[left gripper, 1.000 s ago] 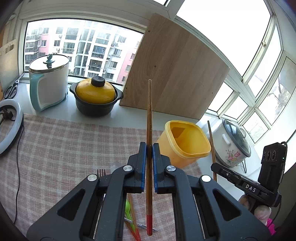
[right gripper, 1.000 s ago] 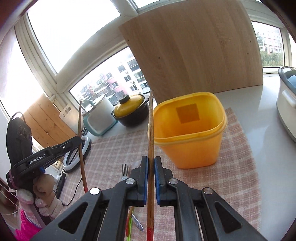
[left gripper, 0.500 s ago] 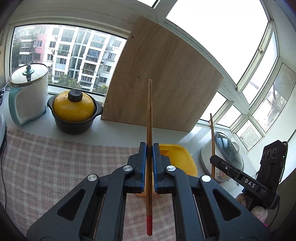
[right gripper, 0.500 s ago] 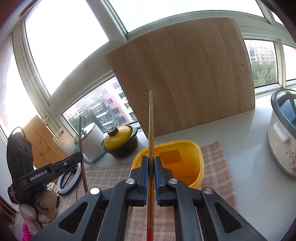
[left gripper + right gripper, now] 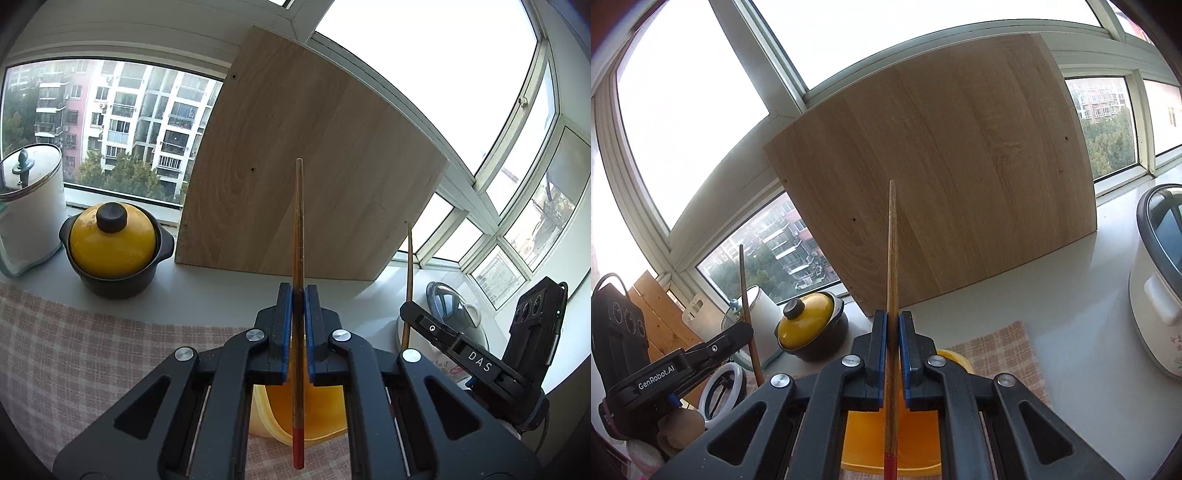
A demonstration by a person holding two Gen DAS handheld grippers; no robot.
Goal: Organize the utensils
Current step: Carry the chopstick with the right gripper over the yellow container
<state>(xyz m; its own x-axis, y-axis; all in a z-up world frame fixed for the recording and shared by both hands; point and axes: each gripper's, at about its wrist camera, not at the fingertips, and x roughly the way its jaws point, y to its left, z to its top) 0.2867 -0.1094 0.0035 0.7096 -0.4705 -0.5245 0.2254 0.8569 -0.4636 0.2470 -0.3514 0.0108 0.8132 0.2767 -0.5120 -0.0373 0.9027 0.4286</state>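
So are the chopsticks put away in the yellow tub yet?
Not yet. Nothing shows as put away: the visible part of the yellow plastic tub looks empty. In hand: the left hand-held gripper and the right hand-held gripper each pinch one red-tipped wooden chopstick upright above the tub. Left to do: drop both in. Any other utensils are out of view now.

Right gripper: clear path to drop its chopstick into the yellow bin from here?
Probably yes. The right gripper is shut on a chopstick whose red-tipped end hangs over the open yellow bin just below. Nothing shows between them; the left gripper stands off to the side.
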